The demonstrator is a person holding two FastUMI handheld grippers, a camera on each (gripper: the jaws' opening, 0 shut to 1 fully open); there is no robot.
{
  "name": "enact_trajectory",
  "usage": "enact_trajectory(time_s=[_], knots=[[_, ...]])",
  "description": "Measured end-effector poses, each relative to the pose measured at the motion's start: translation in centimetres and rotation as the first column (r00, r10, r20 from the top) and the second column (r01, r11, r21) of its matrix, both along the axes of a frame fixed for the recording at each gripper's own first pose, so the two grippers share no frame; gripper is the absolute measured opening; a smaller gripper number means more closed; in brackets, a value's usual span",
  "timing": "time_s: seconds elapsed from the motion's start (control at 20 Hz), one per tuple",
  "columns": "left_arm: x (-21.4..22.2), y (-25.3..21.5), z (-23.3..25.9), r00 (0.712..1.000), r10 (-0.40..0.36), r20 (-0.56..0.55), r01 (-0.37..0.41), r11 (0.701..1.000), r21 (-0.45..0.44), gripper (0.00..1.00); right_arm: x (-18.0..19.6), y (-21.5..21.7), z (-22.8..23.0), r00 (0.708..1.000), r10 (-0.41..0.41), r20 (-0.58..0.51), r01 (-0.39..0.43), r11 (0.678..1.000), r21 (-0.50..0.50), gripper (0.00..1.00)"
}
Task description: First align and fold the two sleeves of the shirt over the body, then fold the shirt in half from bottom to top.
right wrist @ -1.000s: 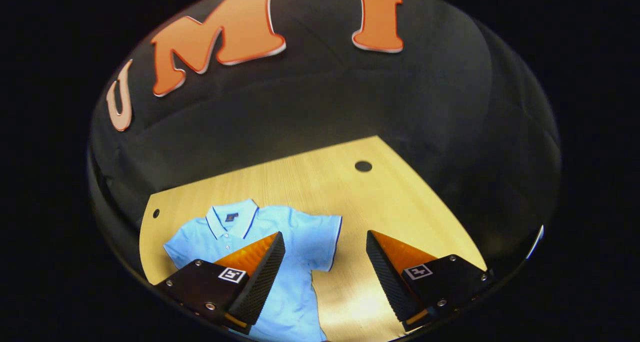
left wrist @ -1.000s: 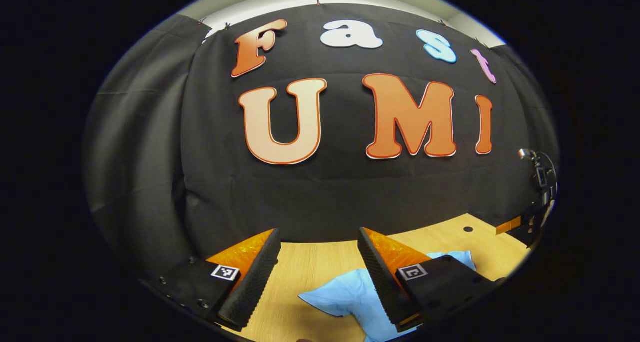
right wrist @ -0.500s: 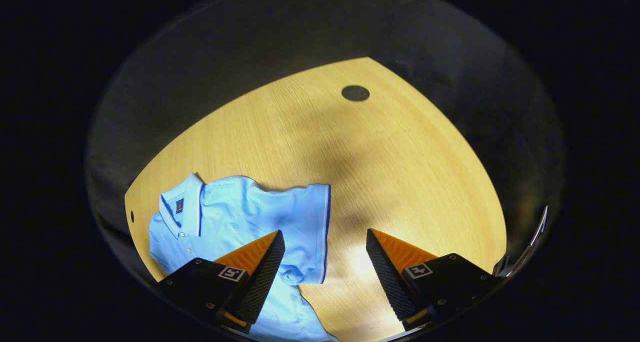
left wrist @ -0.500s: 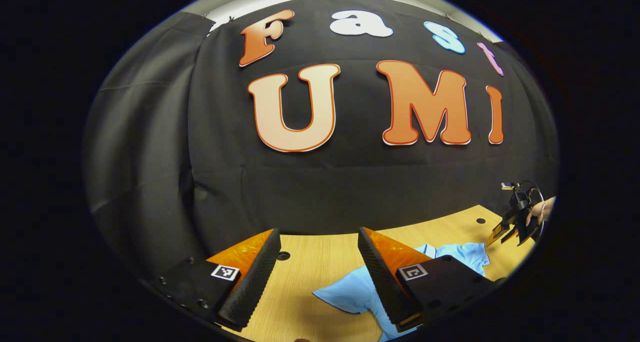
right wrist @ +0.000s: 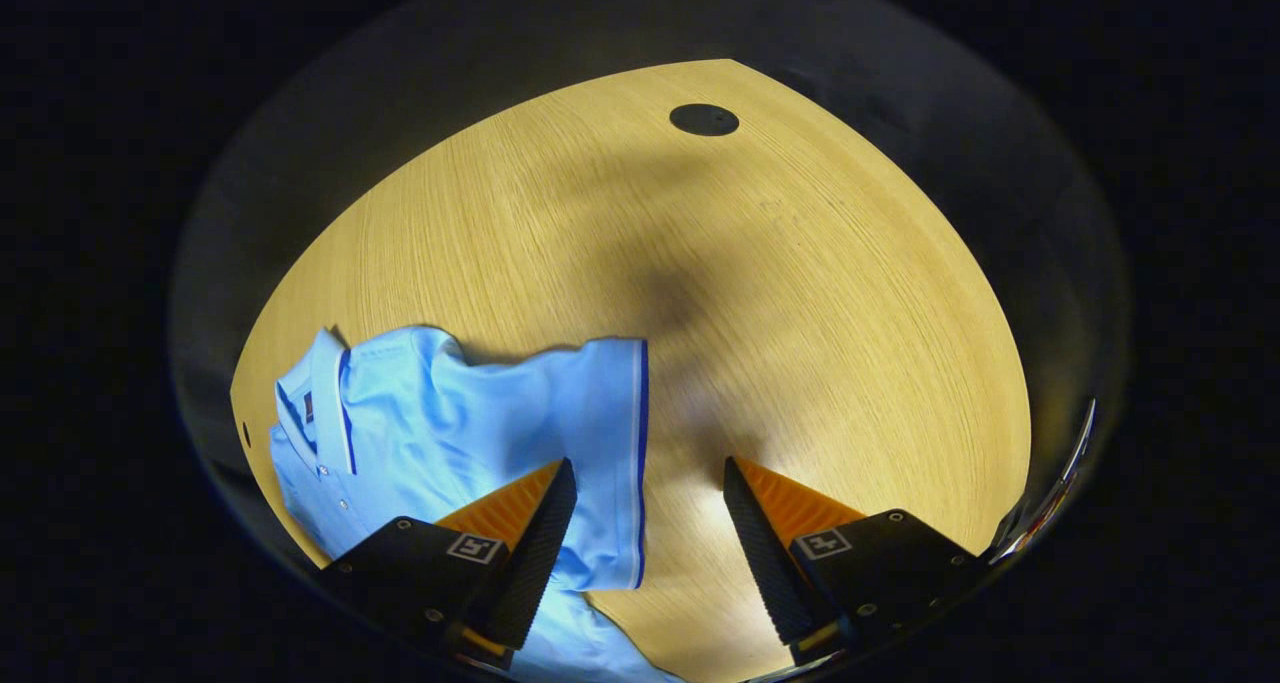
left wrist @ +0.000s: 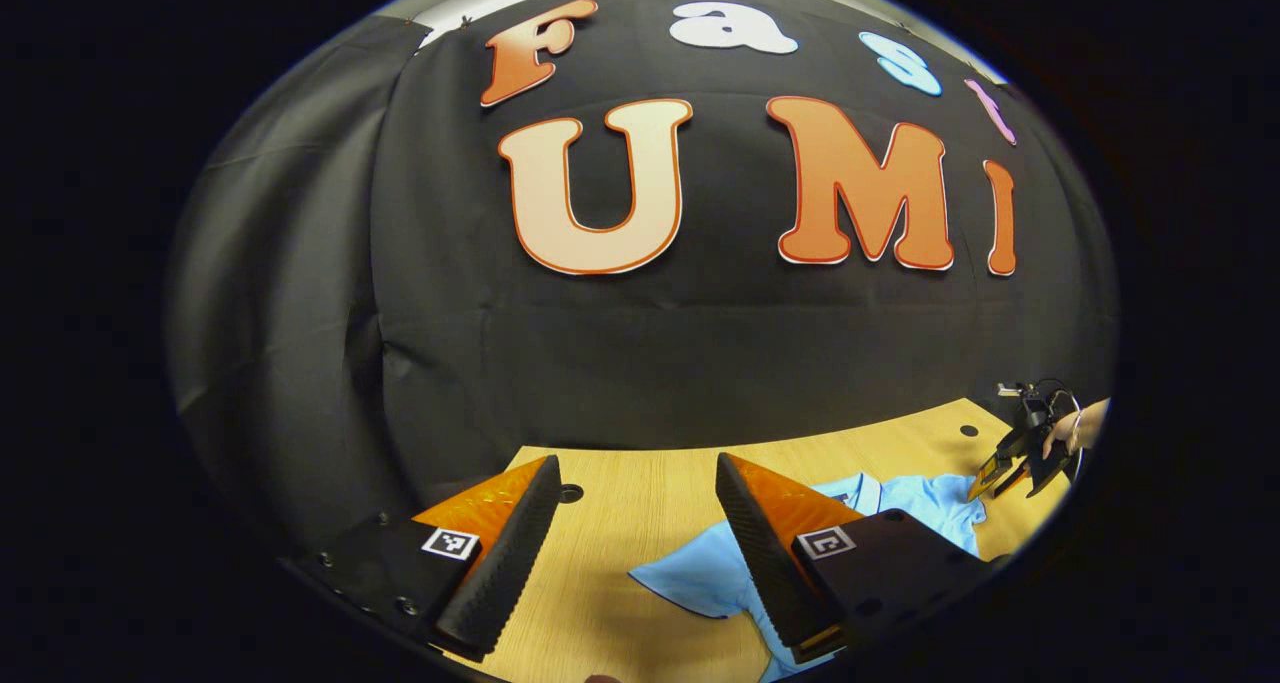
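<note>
In the right gripper view, the light blue polo shirt (right wrist: 450, 433) lies on the wooden table (right wrist: 800, 313) in the lower left of the frame, collar toward the left edge and one short sleeve (right wrist: 590, 443) spread toward the centre, its dark-trimmed cuff running nearly straight down the picture. The right gripper (right wrist: 648, 523) sits at the bottom centre with its fingers set wide apart and nothing between them but bare table and the cuff edge. Its left finger overlaps the sleeve cloth in the picture; the right finger stands over bare wood, clear of the shirt. Whether the left finger touches the fabric cannot be told. A dark round hole (right wrist: 704, 119) marks the table near the top of the frame.

In the left gripper view, the left gripper (left wrist: 638, 528) is at the bottom centre, fingers likewise wide apart, bare table (left wrist: 640, 483) between them. The shirt (left wrist: 700, 573) lies at the lower right, partly behind the right-hand finger, its other sleeve pointing toward the gap. At the far right edge a hand (left wrist: 1075, 428) holds the other gripper just above the shirt's far side.
</note>
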State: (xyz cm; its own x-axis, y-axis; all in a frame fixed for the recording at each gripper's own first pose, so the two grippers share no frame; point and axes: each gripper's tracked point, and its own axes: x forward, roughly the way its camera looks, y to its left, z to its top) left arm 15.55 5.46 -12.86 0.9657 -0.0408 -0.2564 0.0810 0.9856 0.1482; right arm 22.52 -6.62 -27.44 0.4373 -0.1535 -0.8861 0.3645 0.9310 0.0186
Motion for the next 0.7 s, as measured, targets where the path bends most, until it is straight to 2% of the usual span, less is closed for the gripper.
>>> enact_trajectory(time_s=[0.15, 0.35, 0.45, 0.5, 0.6, 0.7], knots=[[0.3, -0.2, -0.1, 1.000, 0.000, -0.004, 0.000, 1.000, 0.001, 0.98, 0.0, -0.3, 0.1, 1.000, -0.012, -0.005, 0.012, 1.000, -0.011, 0.86], [0.1, -0.7, -0.1, 1.000, -0.009, -0.016, 0.008, 1.000, -0.007, 1.00, -0.2, -0.1, -0.2, 1.000, -0.018, -0.008, 0.018, 0.999, -0.033, 0.66], [-0.1, -0.7, 0.2, 1.000, -0.009, -0.010, 0.009, 1.000, -0.001, 1.00, 0.0, 0.3, 0.0, 0.999, -0.036, -0.005, 0.036, 0.999, -0.026, 0.43], [-0.2, -0.8, 0.3, 1.000, -0.011, -0.008, 0.011, 1.000, 0.000, 1.00, -0.1, 0.3, 0.0, 0.999, -0.041, -0.001, 0.041, 0.999, -0.027, 0.24], [-0.7, -0.6, 0.3, 1.000, -0.013, -0.007, 0.013, 1.000, 0.005, 1.00, 0.2, 0.5, 0.1, 0.999, -0.031, 0.010, 0.031, 0.998, -0.045, 0.06], [-1.2, -0.2, 0.2, 1.000, -0.009, -0.008, 0.009, 1.000, 0.011, 1.00, 0.3, 0.8, 0.2, 1.000, -0.020, 0.021, 0.021, 0.999, -0.045, 0.01]])
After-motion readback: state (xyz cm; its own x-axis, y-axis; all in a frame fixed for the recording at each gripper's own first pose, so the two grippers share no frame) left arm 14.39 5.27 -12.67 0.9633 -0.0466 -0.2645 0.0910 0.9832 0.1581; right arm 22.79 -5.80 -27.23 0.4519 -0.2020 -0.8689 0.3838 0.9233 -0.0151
